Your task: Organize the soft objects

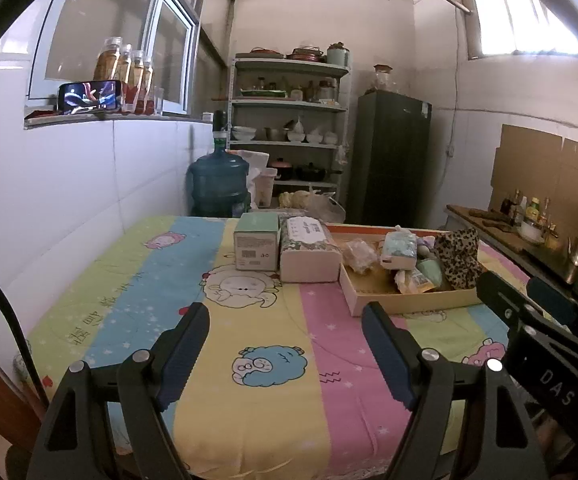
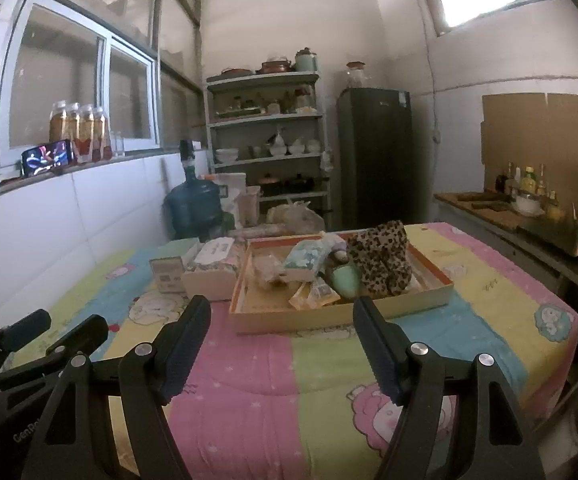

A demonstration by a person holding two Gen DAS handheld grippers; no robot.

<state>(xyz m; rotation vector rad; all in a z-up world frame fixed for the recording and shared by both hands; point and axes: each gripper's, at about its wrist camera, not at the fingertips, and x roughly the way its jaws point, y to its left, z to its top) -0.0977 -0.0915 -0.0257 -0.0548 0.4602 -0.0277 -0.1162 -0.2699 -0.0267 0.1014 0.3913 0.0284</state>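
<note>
Soft things lie together in a shallow cardboard tray with an orange inner rim, which sits on a table covered by a striped cartoon quilt. Inside the tray, a leopard-print cloth stands highest at the right side; just beside it lies a pale green soft item, partly under a small purple-and-white plush piece. A light blue patterned pack leans toward the middle, a yellow snack packet lies flat at the near edge, and a crumpled clear wrapper is at the left part of the tray.

Outside the tray, touching its left wall, lies a tissue pack in floral wrapping, and next to that stands a small mint-green box.

The left gripper hangs over the quilt well before the box and the tissue pack — its jaws stand wide apart and nothing is between them. The right gripper is over the quilt near the front wall of the tray, also spread wide and empty; its fingertips do not touch the tray. Each gripper appears at the edge of the other's view, so the two are side by side.

Behind the table there are a blue water jug, a metal shelf with bowls and pots, and a dark fridge.
</note>
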